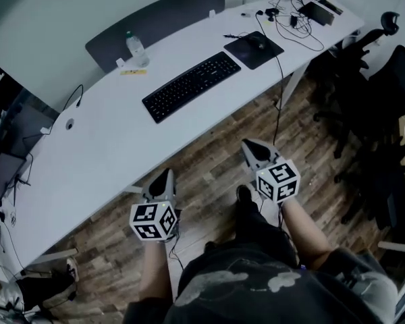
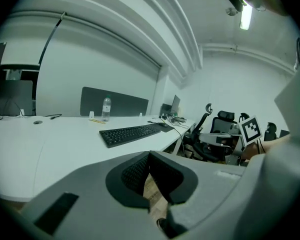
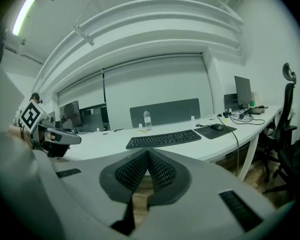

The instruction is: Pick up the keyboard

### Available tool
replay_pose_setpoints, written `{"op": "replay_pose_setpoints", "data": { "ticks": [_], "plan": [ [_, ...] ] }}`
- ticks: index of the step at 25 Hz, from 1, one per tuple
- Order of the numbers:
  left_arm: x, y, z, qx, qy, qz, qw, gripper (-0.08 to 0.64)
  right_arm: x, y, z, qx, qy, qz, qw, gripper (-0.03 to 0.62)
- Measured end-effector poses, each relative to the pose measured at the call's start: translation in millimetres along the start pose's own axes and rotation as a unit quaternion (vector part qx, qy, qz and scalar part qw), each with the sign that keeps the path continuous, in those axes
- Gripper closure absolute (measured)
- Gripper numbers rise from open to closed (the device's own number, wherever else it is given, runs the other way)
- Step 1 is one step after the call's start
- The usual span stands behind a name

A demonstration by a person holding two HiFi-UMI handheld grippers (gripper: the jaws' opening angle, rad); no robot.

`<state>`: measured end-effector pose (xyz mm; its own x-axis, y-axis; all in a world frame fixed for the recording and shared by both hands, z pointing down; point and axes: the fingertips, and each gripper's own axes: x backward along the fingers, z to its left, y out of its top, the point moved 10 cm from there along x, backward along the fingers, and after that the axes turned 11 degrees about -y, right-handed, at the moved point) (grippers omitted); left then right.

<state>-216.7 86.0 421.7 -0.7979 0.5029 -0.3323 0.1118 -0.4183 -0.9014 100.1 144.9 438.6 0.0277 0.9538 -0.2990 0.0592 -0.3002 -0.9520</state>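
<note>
- Keyboard [image 1: 192, 86], black, lay flat on the white tabletop [image 1: 108, 140], between a water bottle [image 1: 136, 47] and a mouse pad [image 1: 253, 51].
- Left tongs [image 1: 167, 175] and right tongs [image 1: 250, 144] hovered over the wooden floor [image 1: 209, 160], short of the tabletop edge, well apart from the keyboard.
- Both pairs of jaws were pressed together, holding nothing.

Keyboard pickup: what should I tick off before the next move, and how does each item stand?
1. Keyboard lies flat on the desk, nothing on it: ok.
2. Left tool and right tool empty: ok.
3. Jaws open for a grasp: not ok, both shut.
4. Tools at the keyboard: not ok, both over the floor, short of the desk.
5. Keyboard cable free: cannot tell.
</note>
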Motion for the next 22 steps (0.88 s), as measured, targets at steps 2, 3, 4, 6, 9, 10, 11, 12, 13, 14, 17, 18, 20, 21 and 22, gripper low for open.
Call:
{"op": "replay_pose_setpoints", "data": {
  "ticks": [2,3,4,6,9,10,11,12,13,14,17,18,20,21,22],
  "plan": [
    [-24.9,15.3,2.3,0.001,0.014,-0.002,0.9999,0.558,-25.9,10.8,-28.1,0.006,0.008,0.004,1.000,0.592],
    [-36.4,22.3,2.2,0.001,0.023,-0.002,0.9997,0.558,-37.5,16.2,-41.4,0.009,0.013,0.006,1.000,0.592],
    [-47.2,28.4,1.3,0.002,0.031,-0.002,0.9995,0.558,-48.0,21.4,-54.0,0.011,0.019,0.007,1.000,0.592],
    [-67.3,37.6,-1.3,0.005,0.047,-0.001,0.9989,0.558,-67.0,30.0,-77.3,0.017,0.032,0.009,0.999,0.592],
    [-92.9,47.4,-2.5,0.013,0.073,-0.002,0.9972,0.558,-95.1,37.7,-105.9,0.022,0.051,0.018,0.998,0.592],
    [-100.1,50.3,-2.1,0.017,0.081,-0.003,0.9966,0.558,-103.6,39.5,-113.2,0.022,0.056,0.022,0.998,0.592],
    [-106.5,52.8,-1.7,0.019,0.088,-0.004,0.9959,0.558,-111.5,40.8,-119.6,0.022,0.062,0.026,0.998,0.592],
    [-112.1,54.9,-1.4,0.022,0.095,-0.006,0.9952,0.558,-118.9,41.8,-124.9,0.022,0.068,0.029,0.997,0.592],
    [-116.7,56.3,-1.2,0.025,0.102,-0.007,0.9945,0.558,-126.0,42.2,-129.2,0.023,0.075,0.033,0.996,0.592],
    [-120.6,57.2,-1.0,0.027,0.108,-0.008,0.9938,0.558,-132.7,42.2,-132.4,0.026,0.083,0.036,0.996,0.592],
    [-128.7,57.5,0.9,0.033,0.123,-0.004,0.9918,0.558,-150.8,43.8,-136.3,0.036,0.105,0.045,0.993,0.592],
    [-130.6,57.3,2.0,0.035,0.127,-0.001,0.9913,0.558,-156.7,44.5,-136.5,0.037,0.111,0.048,0.992,0.591],
    [-133.6,57.4,4.9,0.037,0.135,0.003,0.9901,0.558,-169.3,46.0,-136.6,0.037,0.117,0.052,0.991,0.591],
    [-135.0,57.7,6.8,0.037,0.140,0.004,0.9895,0.558,-175.9,46.6,-136.7,0.038,0.119,0.055,0.991,0.591],
    [-136.5,58.1,9.1,0.036,0.144,0.006,0.9889,0.558,-182.6,46.8,-136.7,0.041,0.120,0.060,0.990,0.591]
  ]
}}
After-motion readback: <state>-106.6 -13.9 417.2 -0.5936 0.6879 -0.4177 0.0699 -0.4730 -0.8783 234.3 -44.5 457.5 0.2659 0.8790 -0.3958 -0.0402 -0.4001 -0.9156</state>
